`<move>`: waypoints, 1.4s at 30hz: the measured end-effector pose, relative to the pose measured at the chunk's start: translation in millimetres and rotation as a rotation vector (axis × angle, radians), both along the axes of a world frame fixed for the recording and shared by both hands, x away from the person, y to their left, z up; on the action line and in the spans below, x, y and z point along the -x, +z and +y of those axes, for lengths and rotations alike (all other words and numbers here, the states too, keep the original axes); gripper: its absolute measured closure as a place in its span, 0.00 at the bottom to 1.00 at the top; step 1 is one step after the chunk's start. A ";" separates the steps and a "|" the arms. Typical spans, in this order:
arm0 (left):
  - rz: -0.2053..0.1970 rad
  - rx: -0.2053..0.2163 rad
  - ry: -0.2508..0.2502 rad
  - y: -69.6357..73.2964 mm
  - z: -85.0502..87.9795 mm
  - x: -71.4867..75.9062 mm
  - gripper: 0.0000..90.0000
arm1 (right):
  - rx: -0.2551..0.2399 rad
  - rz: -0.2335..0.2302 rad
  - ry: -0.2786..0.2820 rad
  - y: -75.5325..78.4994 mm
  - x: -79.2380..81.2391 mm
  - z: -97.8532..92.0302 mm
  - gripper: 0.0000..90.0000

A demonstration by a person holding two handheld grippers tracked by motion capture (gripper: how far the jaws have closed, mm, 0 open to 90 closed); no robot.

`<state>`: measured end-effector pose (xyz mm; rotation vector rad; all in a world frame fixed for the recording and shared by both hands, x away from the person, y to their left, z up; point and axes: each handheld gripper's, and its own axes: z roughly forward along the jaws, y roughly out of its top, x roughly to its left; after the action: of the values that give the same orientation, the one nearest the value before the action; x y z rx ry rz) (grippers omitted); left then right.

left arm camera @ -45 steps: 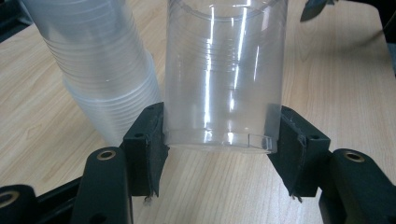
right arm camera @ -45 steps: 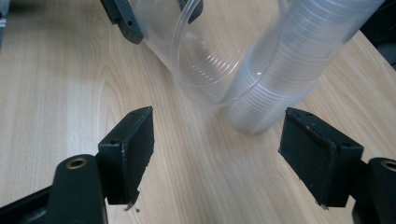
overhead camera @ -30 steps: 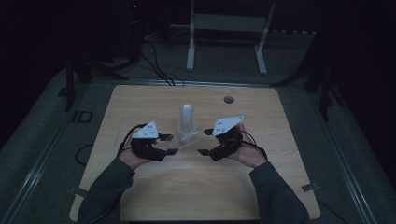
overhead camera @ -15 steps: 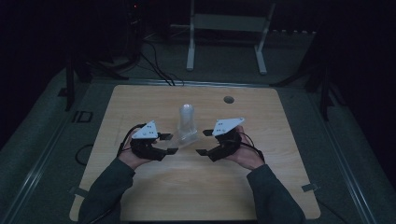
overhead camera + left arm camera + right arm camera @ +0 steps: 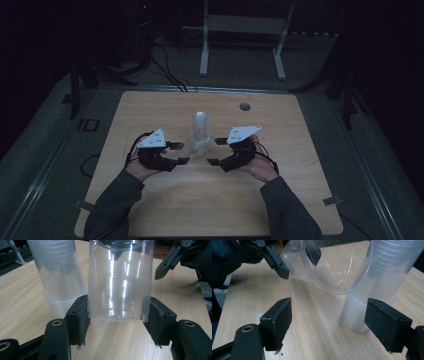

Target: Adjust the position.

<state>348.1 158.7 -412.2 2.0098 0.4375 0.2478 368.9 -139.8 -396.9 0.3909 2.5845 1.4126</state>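
Left gripper clamps a single clear cup near its base, seemingly pulled off the stack; right gripper, jaws just widened, holds nothing.

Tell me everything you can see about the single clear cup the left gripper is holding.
The clear cup looks like thin, see-through plastic with fine ridges ringing its wall and a flat base. The left gripper clamps it near the base, one black pad on each side. It is lifted off the wooden table and tipped sideways, its open mouth turned toward the right gripper. It hangs beside the upright stack of cups.
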 end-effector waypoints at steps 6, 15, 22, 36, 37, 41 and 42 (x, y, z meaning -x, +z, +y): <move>0.002 0.028 -0.007 1.0 1.9 0.0 0.45 | -0.054 0.023 -0.001 -1.4 -2.5 0.7 0.24; 0.008 0.065 -0.017 1.6 4.6 -0.4 0.45 | -0.146 0.069 0.016 -1.8 -7.1 2.4 0.23; 0.006 0.085 -0.014 2.3 5.5 -0.5 0.45 | -0.192 0.083 0.032 -0.8 -8.5 10.2 0.23; 0.001 0.149 -0.017 3.9 9.4 -0.9 0.45 | -0.283 0.115 0.037 -0.2 -13.7 12.8 0.23; -0.001 0.155 -0.016 3.5 8.9 -1.0 0.45 | -0.291 0.119 0.036 0.2 -13.7 12.5 0.23; -0.002 0.169 -0.010 3.3 8.1 -1.0 0.45 | -0.309 0.121 0.040 0.8 -14.2 12.1 0.23; -0.004 0.173 -0.009 3.5 8.4 -0.8 0.45 | -0.311 0.120 0.039 0.8 -14.3 12.2 0.23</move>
<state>348.9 167.1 -408.8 1.8414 0.4328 0.2012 383.2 -127.6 -396.0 0.4829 2.4742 1.8655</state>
